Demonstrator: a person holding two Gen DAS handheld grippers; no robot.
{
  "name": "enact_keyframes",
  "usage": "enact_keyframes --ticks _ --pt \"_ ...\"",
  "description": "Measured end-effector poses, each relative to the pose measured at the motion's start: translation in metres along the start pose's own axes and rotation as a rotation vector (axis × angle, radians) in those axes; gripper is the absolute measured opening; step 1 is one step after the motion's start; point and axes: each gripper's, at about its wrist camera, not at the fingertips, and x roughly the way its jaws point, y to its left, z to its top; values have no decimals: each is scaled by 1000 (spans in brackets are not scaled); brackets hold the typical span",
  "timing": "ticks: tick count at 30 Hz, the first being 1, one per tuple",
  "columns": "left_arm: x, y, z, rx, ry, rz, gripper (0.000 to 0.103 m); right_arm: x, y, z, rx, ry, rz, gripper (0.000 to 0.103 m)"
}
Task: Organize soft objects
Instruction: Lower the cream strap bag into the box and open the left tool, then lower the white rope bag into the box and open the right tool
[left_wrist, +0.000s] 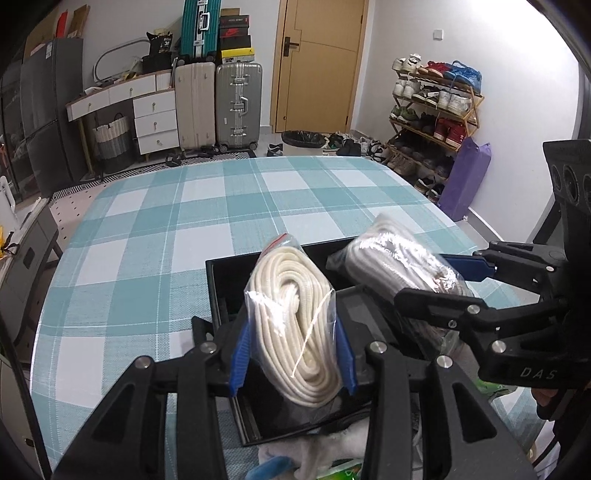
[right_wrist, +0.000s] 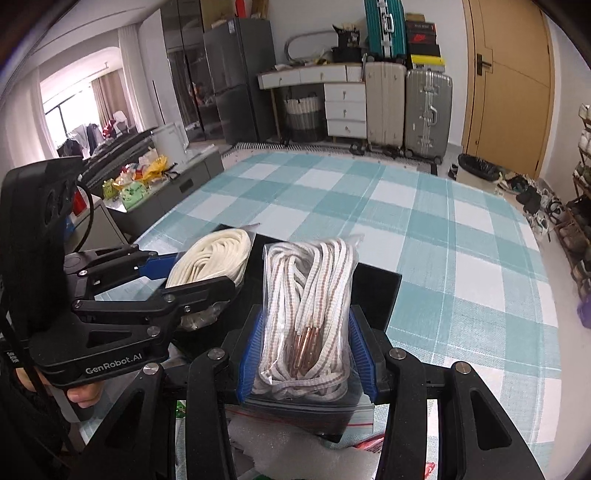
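A clear bag of coiled cream rope (left_wrist: 291, 295) stands between the blue pads of my left gripper (left_wrist: 291, 343), which is shut on it over an open black box (left_wrist: 229, 280). To its right, my right gripper (left_wrist: 436, 280) clamps a second bag (left_wrist: 399, 254). The right wrist view shows that bag (right_wrist: 310, 280) holds white-and-brown striped cord with copper tips; the right gripper (right_wrist: 308, 354) is shut on its sides above the black box (right_wrist: 376, 288). The left gripper (right_wrist: 195, 275) with the cream rope bag (right_wrist: 218, 251) shows on the left. A hand grips each tool.
The box sits near the front of a table with a teal checked cloth (left_wrist: 184, 221). White fabric, a blue piece and a green packet (left_wrist: 314, 454) lie at the near edge. White foam (right_wrist: 258, 435) lies under the right gripper. Suitcases and a shoe rack stand beyond.
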Motion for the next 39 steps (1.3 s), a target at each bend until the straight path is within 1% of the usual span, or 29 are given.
enact_keyframes --ticks 2,5,8,10,11,12,15,16,17,18,19,20,21,22,23,25,27,29,30,31,33,35,37,39 --pt "3 0 0 -3 12 -4 40 4 0 1 -1 9 -1 45" --pt "6 -1 -1 7 23 -11 41 9 -1 2 3 23 24 45" --pt "8 -2 -1 11 27 -7 41 13 0 4 -12 38 19 45" --pt "7 -2 -1 9 28 -14 43 15 3 5 -30 42 14 47" --pt "7 -2 -1 7 29 -21 46 16 3 5 -35 40 9 50" --pt "6 -3 -1 8 30 -25 46 16 4 5 -42 37 -1 53" --pt "-1 -4 -1 15 20 -16 55 12 5 5 -59 30 -8 53" --pt "-4 -3 -1 13 13 -9 60 8 5 5 -60 25 -9 54" --pt "-7 -3 -1 11 8 -12 63 5 6 4 -60 19 -8 57" --pt "-9 -2 -1 7 3 -14 64 2 5 4 -61 16 -10 64" --pt "-13 -1 -1 5 -5 -18 67 -1 5 3 -60 11 -15 67" --pt "-16 -1 -2 4 -11 -17 73 -4 5 2 -59 7 -13 71" --pt "-19 0 -3 -2 -18 6 77 -7 5 0 -61 -3 -5 71" --pt "-21 2 -3 -10 -26 28 84 -9 5 -1 -62 -8 -2 71" --pt "-22 4 -4 -17 -31 32 87 -9 6 -2 -62 -6 0 71" --pt "-26 10 -7 -43 -36 16 89 -7 6 -4 -60 -1 -10 71" --pt "-28 13 -9 -55 -40 20 92 -7 7 -5 -54 4 -8 71" --pt "-30 14 -13 -50 -43 33 96 -11 8 -7 -55 -14 -10 73" --pt "-31 14 -14 -48 -44 37 97 -15 9 -8 -53 -27 -14 78" --pt "-32 14 -16 -50 -43 44 99 -18 9 -9 -47 -37 -22 82" --pt "-35 14 -19 -51 -53 48 103 -28 8 -13 -34 -76 -47 93" --pt "-40 14 -22 -54 -70 47 103 -38 5 -17 -14 -99 -51 99" --pt "-45 14 -25 -58 -83 44 103 -50 4 -24 2 -118 -47 101" --pt "-50 13 -29 -57 -97 41 103 -62 3 -32 13 -142 -68 102"
